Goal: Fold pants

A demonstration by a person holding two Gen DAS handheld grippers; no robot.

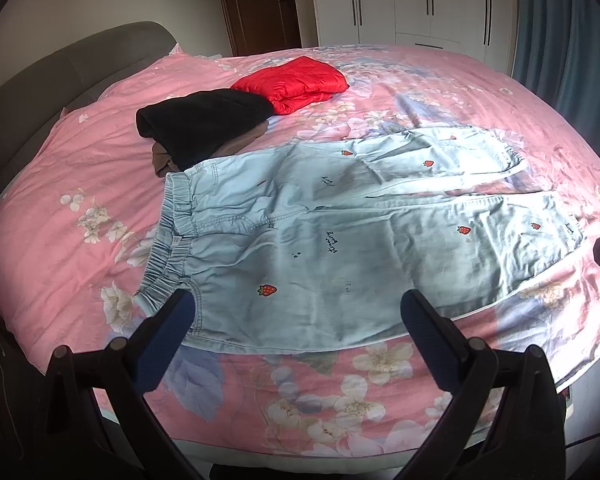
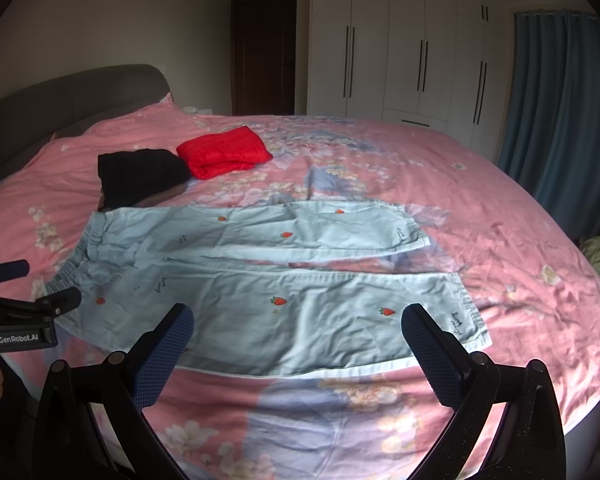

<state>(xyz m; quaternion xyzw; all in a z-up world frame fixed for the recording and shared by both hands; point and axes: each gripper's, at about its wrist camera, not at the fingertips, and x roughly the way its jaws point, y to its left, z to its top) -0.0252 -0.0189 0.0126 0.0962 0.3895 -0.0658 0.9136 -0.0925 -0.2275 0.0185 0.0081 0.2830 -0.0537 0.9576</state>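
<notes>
Left hand-held gripper (image 1: 298,312) gapes above flat, wrinkled denim pants (image 1: 340,232).

Pale denim pants (image 1: 340,240) are lying flat across the pink floral bedspread (image 1: 80,168), leaving bare cover open along the near edge and beyond the cuffs. Behind the waistband, a black folded garment (image 1: 204,124) and a red folded garment (image 1: 296,80) are crowding the far approach, the black one just beside the waistband.

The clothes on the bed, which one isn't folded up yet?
The light blue strawberry pants: they lie spread flat with both legs stretched out. The red garment and the black garment behind them are already folded bundles.
</notes>
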